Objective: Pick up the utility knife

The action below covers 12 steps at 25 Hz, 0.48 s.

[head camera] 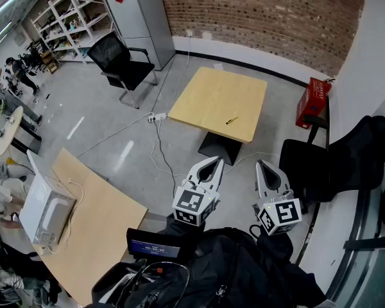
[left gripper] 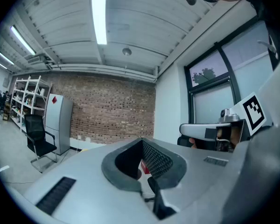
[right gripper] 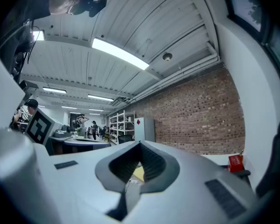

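Both tools, the left gripper (head camera: pixel 213 165) and the right gripper (head camera: pixel 264 165), hang side by side at 6 o'clock in the head view. Each has its jaws pinched together at the tips, and each gripper's own view shows nothing caught between them.

The utility knife (head camera: pixel 231 120), a small yellow-and-black sliver, lies on the pale wooden table (head camera: pixel 208 85) close to the tabletop's near edge. It sits at 12 o'clock from the left gripper and 11 o'clock from the right one, well apart from both. The table's dark base (head camera: pixel 217 147) and a stretch of grey floor (head camera: pixel 102 127) lie between the grippers and the knife.

At 3 o'clock from the knife a red box (head camera: pixel 312 101) stands against the white wall. A black chair (head camera: pixel 324 165) sits just beside the right gripper at 3 o'clock. On the floor at 9 o'clock from the table lies a white power strip (head camera: pixel 157 117) with trailing cables. Farther out at 10 o'clock stands an office chair (head camera: pixel 123 63), with a grey cabinet (head camera: pixel 141 18) behind it against the brick wall (head camera: pixel 276 11). At 8 o'clock from the left gripper, a second table (head camera: pixel 99 223) carries a white appliance (head camera: pixel 45 212).
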{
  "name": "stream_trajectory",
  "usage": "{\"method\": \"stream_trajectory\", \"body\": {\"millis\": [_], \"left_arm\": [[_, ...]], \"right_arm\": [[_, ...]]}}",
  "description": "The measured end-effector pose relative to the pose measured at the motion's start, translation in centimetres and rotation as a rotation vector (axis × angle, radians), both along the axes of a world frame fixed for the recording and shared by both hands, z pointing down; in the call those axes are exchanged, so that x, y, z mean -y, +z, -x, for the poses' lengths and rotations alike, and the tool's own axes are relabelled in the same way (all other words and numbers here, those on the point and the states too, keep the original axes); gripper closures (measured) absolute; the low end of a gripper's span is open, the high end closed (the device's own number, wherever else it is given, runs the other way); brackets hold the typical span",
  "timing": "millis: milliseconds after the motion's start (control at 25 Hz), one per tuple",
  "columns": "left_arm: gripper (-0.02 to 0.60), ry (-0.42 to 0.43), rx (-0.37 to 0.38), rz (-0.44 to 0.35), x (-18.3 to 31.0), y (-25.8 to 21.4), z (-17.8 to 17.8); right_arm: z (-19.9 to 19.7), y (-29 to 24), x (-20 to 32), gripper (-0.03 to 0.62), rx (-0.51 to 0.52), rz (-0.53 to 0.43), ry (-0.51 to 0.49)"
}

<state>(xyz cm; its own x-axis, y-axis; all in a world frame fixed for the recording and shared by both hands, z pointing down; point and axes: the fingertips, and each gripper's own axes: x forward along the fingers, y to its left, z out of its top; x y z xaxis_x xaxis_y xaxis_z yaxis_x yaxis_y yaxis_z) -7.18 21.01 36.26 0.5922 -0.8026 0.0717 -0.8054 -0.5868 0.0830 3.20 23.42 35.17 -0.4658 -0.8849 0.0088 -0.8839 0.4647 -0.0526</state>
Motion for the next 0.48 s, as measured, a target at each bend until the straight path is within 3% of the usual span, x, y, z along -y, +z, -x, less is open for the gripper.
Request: {"method": "stream_trajectory", "body": {"millis": [480], "left_arm": [[0.583,0.018,-0.003,0.012,1.3,1.6,1.7]], "right_arm": [[1.8,0.7,1.2,0.589,-0.003,0.022,0.003]]}}
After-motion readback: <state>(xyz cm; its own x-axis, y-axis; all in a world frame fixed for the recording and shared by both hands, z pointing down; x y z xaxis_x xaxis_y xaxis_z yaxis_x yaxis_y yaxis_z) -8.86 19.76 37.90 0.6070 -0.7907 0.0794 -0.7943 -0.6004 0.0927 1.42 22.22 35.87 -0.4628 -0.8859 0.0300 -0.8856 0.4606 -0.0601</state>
